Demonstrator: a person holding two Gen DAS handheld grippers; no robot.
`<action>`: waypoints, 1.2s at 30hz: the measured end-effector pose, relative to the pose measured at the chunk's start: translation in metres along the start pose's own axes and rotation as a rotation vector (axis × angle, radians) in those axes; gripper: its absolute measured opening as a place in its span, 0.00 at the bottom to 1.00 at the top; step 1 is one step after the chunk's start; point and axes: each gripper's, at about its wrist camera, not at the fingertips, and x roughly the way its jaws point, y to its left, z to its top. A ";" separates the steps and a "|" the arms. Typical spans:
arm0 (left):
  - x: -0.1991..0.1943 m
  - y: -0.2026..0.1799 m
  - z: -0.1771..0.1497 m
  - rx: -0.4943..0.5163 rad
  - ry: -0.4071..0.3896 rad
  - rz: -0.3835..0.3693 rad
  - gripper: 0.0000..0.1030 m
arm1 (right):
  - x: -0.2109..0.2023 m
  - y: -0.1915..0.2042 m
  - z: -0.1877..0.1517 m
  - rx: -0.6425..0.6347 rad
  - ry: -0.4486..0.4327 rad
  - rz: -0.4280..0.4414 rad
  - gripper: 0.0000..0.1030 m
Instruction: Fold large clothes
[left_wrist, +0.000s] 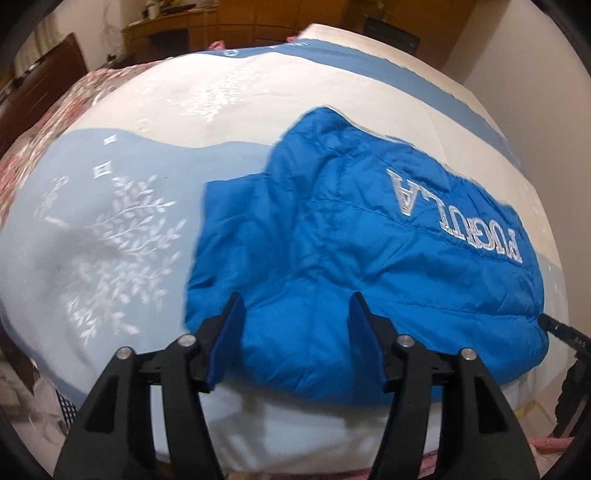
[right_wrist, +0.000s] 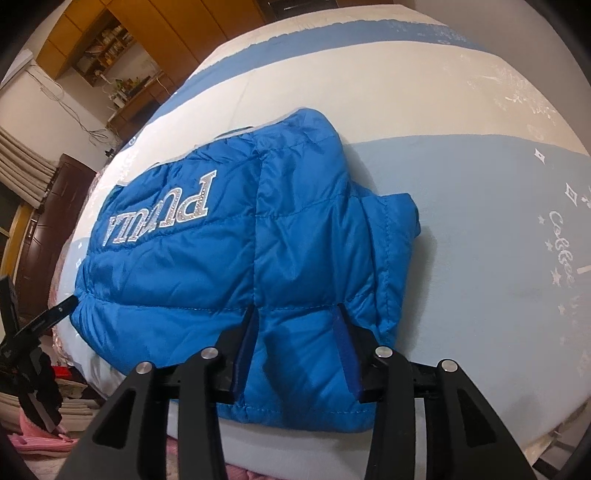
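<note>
Spread across most of both views is a bed (left_wrist: 110, 221) covered in a pale blue and cream printed quilt, and on its near edge lies the blue puffer jacket (left_wrist: 351, 240), already gathered into a compact bundle with its silver lettering facing up. Both the left gripper (left_wrist: 295, 314) and the right gripper (right_wrist: 295, 325) stand with jaws apart, fingers straddling the jacket's near hem without clamping it. Judging by that shape, most folding seems done; perhaps one last fold or tidy-up remains.
</note>
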 end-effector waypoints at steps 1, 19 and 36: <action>-0.003 0.004 0.000 -0.016 -0.004 0.005 0.65 | -0.001 -0.001 0.001 -0.001 0.007 0.005 0.41; 0.012 0.084 -0.010 -0.328 0.025 -0.154 0.73 | 0.008 0.004 0.007 -0.036 0.071 -0.024 0.41; 0.057 0.049 0.039 -0.154 0.130 -0.192 0.38 | 0.024 0.002 0.007 0.033 0.109 -0.053 0.42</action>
